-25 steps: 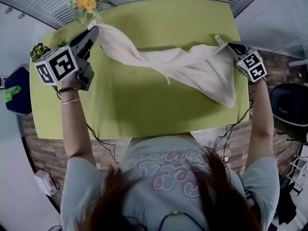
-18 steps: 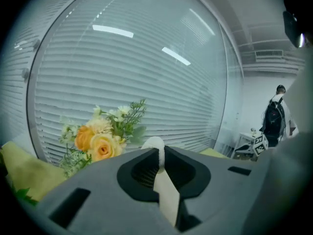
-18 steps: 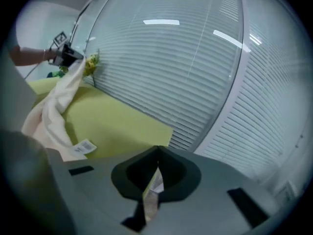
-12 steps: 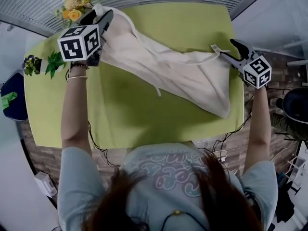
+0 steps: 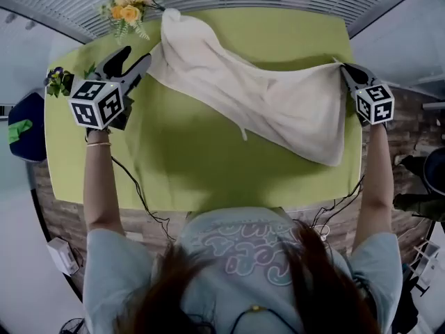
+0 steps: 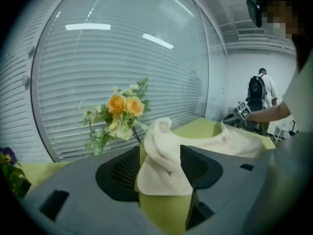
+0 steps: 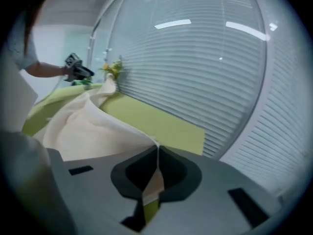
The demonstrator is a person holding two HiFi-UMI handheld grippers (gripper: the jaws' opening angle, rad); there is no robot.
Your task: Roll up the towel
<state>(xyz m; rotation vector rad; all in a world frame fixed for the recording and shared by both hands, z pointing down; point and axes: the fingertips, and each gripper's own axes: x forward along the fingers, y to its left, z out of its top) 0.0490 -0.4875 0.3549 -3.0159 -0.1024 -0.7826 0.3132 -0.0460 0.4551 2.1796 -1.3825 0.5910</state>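
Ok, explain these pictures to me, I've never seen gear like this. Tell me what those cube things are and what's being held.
No robot here: a person holds a hand tool in each hand, each with two jaws and a marker cube. The top-down picture comes from a camera on the person's head. The other two come from cameras riding on the tools, looking along their jaws. A cream towel lies across a green table, with flowers at its far left corner. The right gripper has its jaws shut on the towel's right edge. The left gripper has just been opening its jaws; they stand apart, and the towel's other end lies just beyond them, not gripped.
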